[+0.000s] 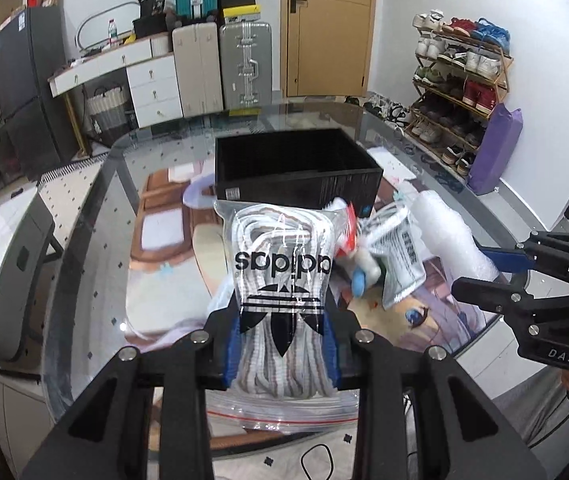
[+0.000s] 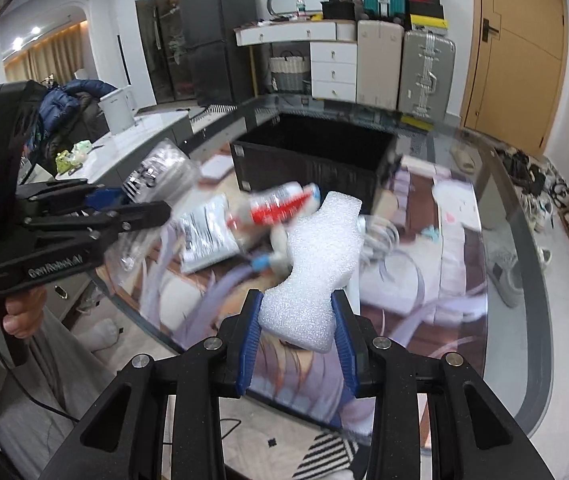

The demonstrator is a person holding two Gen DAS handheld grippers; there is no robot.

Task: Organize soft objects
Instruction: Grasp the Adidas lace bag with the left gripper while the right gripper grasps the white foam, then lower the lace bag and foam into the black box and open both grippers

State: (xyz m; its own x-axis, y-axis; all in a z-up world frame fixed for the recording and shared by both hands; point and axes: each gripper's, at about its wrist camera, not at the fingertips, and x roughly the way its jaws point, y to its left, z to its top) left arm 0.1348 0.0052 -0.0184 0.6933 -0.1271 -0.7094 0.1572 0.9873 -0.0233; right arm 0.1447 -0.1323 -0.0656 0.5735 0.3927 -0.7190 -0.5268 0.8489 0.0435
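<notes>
Both claws lifted over the glass desk (image 1: 84, 240), each pinching a soft item.

Open black box (image 1: 296, 172) sits centre frame behind a loose pile; left claw (image 1: 282, 344) clamps the shoelace bag (image 1: 280, 280), right claw (image 2: 298, 328) squeezes the white foam piece (image 2: 316, 264); a red-and-white tube (image 2: 284, 204) lies between foam and box.

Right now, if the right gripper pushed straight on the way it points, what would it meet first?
Probably the red-and-white tube lying just past the foam piece the right gripper holds; the black box sits behind it. Depth is uncertain.
</notes>
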